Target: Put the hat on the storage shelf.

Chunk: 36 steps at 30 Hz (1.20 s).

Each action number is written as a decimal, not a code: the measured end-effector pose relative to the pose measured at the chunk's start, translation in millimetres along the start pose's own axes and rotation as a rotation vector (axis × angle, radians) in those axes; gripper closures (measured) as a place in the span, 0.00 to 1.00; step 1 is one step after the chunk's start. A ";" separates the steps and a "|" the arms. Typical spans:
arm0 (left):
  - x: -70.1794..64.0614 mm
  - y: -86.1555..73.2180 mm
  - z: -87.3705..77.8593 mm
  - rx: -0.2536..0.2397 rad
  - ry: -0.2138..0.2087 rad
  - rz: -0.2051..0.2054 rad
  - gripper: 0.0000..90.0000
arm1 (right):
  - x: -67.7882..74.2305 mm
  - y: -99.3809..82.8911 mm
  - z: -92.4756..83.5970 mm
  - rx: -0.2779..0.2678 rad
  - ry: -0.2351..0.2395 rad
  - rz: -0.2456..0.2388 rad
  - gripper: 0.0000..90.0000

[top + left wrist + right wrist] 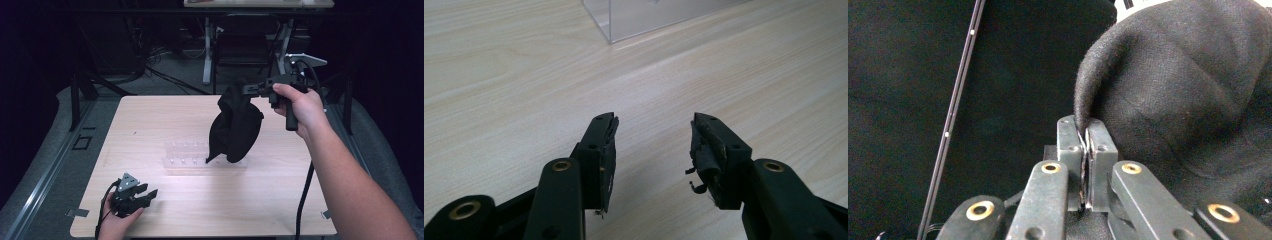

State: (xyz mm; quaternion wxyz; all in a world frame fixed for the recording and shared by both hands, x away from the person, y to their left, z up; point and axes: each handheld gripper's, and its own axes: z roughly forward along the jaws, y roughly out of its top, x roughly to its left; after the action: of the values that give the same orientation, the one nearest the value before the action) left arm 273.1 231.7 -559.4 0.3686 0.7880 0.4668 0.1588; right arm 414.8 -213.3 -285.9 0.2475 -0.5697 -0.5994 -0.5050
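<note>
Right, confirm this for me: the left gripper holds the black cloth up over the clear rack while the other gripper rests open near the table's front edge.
Wrong on the hand. The right gripper holds the black cloth up over the clear rack; the right gripper view shows its jaws pinched on a fold. The left gripper is the one resting open near the table's front edge, as the high view shows.

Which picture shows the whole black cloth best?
The high view: the black cloth hangs whole from the right gripper above the clear plastic rack. The right gripper view gives a close-up of the cloth's pinched edge. The left gripper view has the rack's corner instead.
</note>
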 end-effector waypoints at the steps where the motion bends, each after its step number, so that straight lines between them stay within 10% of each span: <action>1: 0.0 0.0 0.0 0.000 0.000 0.000 0.58 | -0.4 0.8 1.8 0.000 -0.001 0.000 0.98; 36: -7.3 10.0 -2.6 -0.010 -0.027 0.008 0.58 | -23.1 6.2 45.8 0.033 0.002 0.012 0.96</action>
State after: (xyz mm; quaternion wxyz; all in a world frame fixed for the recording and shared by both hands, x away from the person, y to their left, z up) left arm 274.1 223.7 -549.6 0.3785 0.7900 0.4579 0.1519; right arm 438.7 -183.7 -320.8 0.2603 -0.5687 -0.6039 -0.4941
